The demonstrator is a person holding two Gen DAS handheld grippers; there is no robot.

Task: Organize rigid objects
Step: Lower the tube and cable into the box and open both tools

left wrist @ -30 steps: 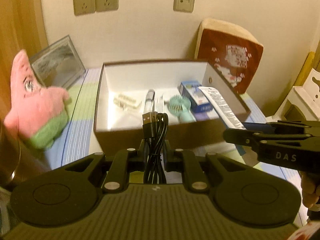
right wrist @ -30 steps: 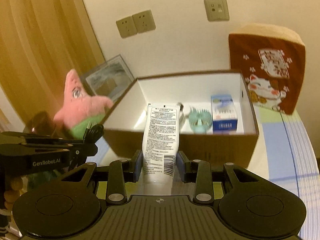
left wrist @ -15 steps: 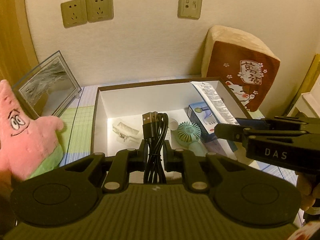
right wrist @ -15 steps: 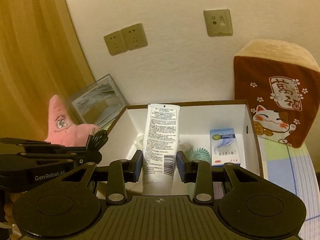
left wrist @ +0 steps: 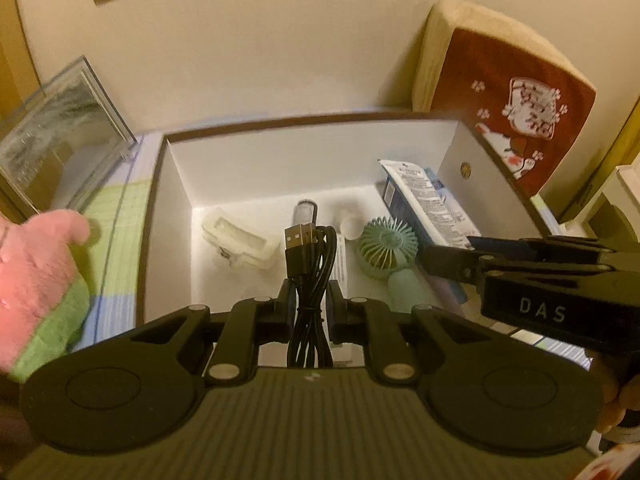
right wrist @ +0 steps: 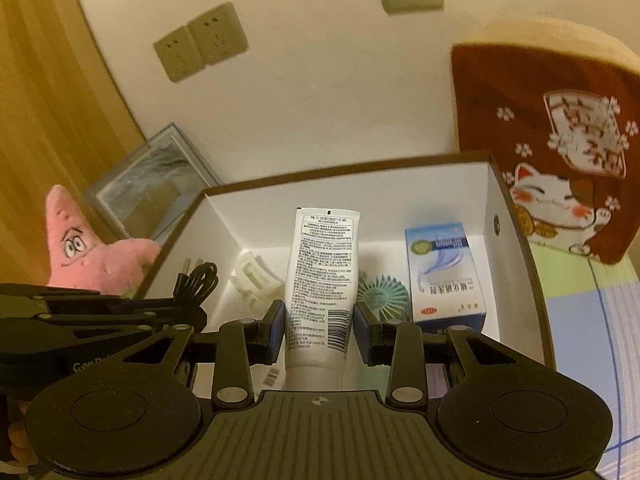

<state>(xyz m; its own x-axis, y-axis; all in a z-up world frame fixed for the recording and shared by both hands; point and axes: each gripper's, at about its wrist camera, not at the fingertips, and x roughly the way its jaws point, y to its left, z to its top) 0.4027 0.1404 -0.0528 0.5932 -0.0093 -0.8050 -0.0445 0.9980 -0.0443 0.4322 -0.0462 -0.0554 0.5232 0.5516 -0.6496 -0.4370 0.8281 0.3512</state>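
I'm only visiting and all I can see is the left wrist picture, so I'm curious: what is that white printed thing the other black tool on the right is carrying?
Observer: A white tube with small print and a barcode, pinched near its lower end by the right gripper.
Visitor: And the blue thing half hidden behind it in the box?
Observer: A blue and white carton, standing upright near the right wall of the box.
Visitor: What about the pink lump at my left edge?
Observer: A pink star plush toy with a cartoon face, sitting outside the box.
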